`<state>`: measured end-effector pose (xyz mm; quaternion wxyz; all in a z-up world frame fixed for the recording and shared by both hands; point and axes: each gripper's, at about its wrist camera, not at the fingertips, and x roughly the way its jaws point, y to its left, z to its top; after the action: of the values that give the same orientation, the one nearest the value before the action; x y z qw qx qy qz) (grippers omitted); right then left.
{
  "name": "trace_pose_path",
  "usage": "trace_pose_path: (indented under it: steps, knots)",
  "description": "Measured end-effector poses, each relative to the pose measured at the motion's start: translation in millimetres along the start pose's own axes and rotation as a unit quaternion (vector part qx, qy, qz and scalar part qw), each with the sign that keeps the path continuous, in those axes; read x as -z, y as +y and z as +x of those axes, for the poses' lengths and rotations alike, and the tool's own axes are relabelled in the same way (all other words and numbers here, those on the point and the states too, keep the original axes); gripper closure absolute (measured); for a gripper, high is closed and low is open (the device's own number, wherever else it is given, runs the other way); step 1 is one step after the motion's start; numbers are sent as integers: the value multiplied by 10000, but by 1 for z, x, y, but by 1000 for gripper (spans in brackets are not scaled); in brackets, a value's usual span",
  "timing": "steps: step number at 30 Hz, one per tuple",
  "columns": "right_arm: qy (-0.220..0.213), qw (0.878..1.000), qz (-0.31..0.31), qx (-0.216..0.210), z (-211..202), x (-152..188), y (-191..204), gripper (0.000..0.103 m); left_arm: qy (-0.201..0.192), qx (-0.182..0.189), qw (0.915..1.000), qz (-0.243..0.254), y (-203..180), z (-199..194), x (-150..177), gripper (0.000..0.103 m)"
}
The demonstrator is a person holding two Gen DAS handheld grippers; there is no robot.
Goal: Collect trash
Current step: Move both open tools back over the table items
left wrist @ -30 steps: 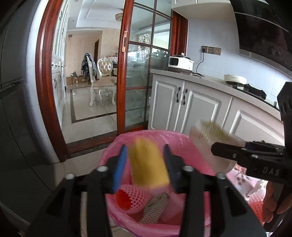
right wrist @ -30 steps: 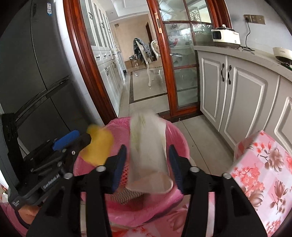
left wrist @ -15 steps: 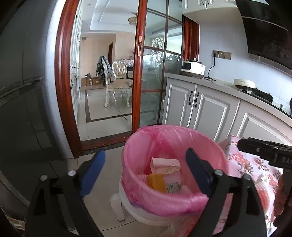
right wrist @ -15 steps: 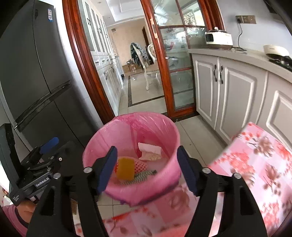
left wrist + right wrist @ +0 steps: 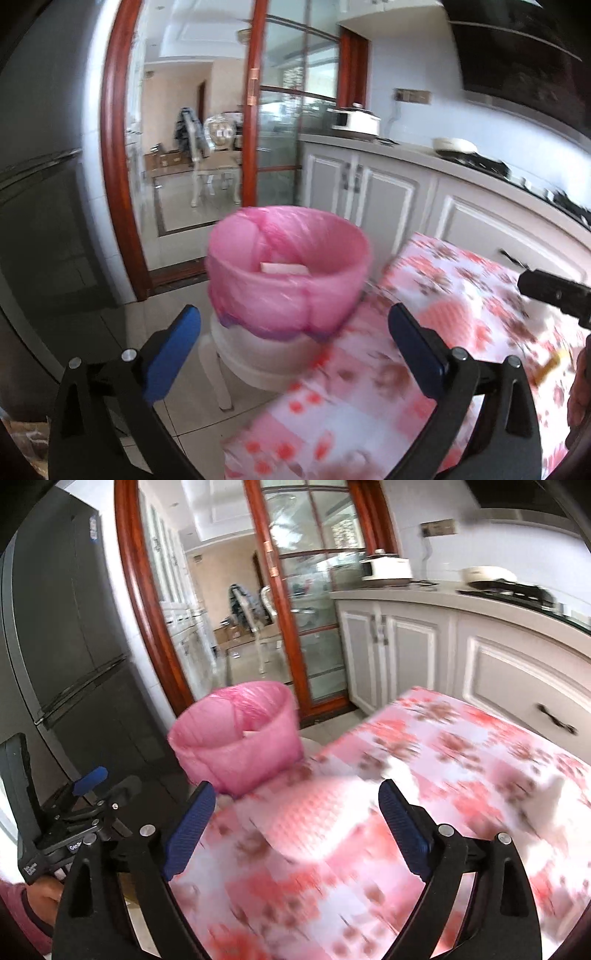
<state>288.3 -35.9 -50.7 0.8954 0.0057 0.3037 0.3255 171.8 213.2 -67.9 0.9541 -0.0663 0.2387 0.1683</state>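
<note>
A trash bin with a pink bag stands on the floor beside a table with a pink floral cloth. A pale wrapper shows inside the bin. My left gripper is open and empty, held back from the bin near the table corner. My right gripper is open and empty over the tablecloth, with the bin ahead to the left. Blurred white scraps and a pink netted piece lie on the cloth. The left gripper also shows in the right wrist view.
A dark fridge stands at the left. White cabinets and a counter with appliances run along the right. A red-framed glass door opens to another room behind the bin.
Both grippers opened and dropped the yellow piece and the pale wrapper into the bin, then pulled back from it toward the table.
</note>
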Motion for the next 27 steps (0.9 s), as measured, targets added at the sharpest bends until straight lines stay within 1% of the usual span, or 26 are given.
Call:
trace_pose_path:
  steps: [5,8,11,14,17,22,26,27]
  knots:
    - [-210,9983,309,443,-48,32,-29,18,-20,460,9986,272,-42,-17,9,5]
    - [-319,9961,481,673,-74,49,-48,18,-52,654,9970,413,-71,-22,13,5]
    - [-347,9932,583,945,-95,65,-64,18,11,971,9932,636,-107,-27,20,5]
    - [-351,9893,756,1200,-113,80,-82,18,76,1151,9889,935,-138,-29,28,5]
    - [-346,9851,914,1413,-125,92,-99,18,186,1316,9841,1174,-164,-31,38,5]
    - [-351,9763,1163,1789,-146,113,-123,18,352,1564,9771,1398,-195,-34,55,5]
    - [-213,9679,1227,2183,-148,127,-137,18,433,1758,9697,1639,-219,-33,65,5]
    - [-187,9665,1267,2226,-148,129,-140,18,429,1780,9684,1694,-222,-31,66,5]
